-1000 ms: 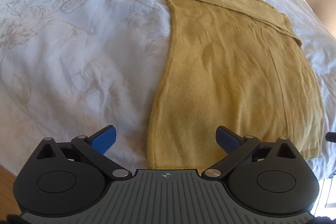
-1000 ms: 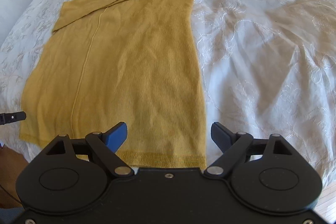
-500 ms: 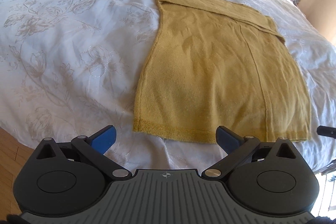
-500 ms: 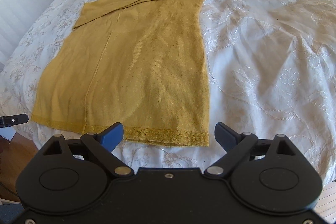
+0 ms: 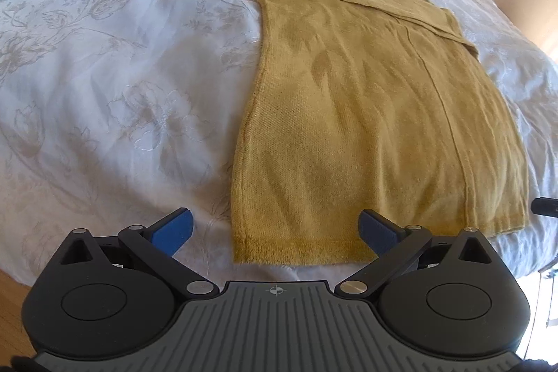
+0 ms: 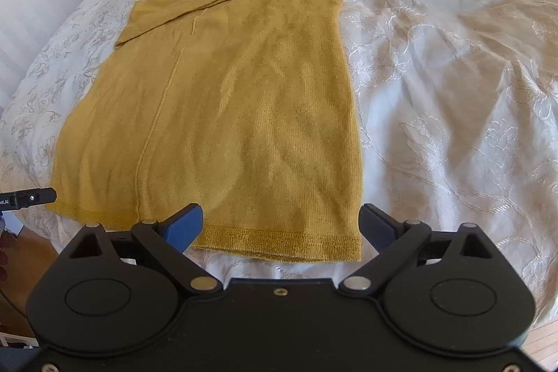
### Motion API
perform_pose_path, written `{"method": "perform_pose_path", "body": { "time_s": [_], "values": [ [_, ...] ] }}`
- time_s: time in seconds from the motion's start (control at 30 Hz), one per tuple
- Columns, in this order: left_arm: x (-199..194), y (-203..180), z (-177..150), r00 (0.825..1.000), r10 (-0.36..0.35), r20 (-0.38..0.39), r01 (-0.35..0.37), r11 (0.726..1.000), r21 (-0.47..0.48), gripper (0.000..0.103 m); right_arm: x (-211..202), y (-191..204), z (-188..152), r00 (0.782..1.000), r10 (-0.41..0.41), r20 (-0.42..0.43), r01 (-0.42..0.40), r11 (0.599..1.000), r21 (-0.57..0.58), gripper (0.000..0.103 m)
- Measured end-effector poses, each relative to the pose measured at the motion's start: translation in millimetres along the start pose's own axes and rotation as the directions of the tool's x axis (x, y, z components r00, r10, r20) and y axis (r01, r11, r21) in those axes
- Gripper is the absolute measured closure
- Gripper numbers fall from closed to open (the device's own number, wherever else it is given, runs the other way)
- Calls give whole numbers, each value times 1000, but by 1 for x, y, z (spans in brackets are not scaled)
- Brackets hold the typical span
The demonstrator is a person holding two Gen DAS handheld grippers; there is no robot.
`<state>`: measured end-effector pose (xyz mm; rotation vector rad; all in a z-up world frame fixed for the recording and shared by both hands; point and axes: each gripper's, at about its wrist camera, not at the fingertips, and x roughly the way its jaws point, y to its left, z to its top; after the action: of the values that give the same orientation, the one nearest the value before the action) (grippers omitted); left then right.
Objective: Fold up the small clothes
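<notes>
Change: both views sit closer to the hem than half a second ago — the approach for a lengthwise fold looks restarted.
Garment: mustard top (image 5: 366, 114) flat on the white bedspread (image 5: 115, 86), sleeves folded in.
Left gripper (image 5: 275, 229): jaws spread, empty, over the hem's left corner.
Right gripper (image 6: 280, 225): likewise released — at the right corner.

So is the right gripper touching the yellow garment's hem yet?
Cannot tell. In the right wrist view the open right gripper frames the hem of the yellow garment, but neither view plainly shows contact or a gap.
</notes>
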<state>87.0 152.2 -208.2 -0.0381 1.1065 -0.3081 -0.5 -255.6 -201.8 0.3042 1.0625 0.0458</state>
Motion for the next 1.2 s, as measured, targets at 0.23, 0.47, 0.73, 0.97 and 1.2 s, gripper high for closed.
{"method": "perform_pose_path", "body": {
  "time_s": [0.23, 0.47, 0.73, 0.97, 1.2],
  "values": [
    [38, -6, 9, 996, -23, -90, 26, 999, 29, 0, 22, -13, 1, 997, -33, -68, 35, 999, 37, 7],
    [48, -5, 7, 994, -27, -109, 29, 999, 20, 0, 30, -25, 1, 997, 20, -80, -11, 993, 118, 5],
    [44, -1, 12, 993, -9, -121, 6, 1000, -28, 6, 35, -28, 6, 994, 69, -86, -54, 985, 166, 6],
    [27, -3, 10, 994, -29, -102, 28, 1000, -8, 66, 26, -30, 3, 983, 148, -104, -129, 978, 166, 80],
    [8, 3, 7, 996, -66, -61, 60, 993, -101, 88, -1, -29, 4, 972, 236, -18, -228, 956, 186, 89]
  ]
}}
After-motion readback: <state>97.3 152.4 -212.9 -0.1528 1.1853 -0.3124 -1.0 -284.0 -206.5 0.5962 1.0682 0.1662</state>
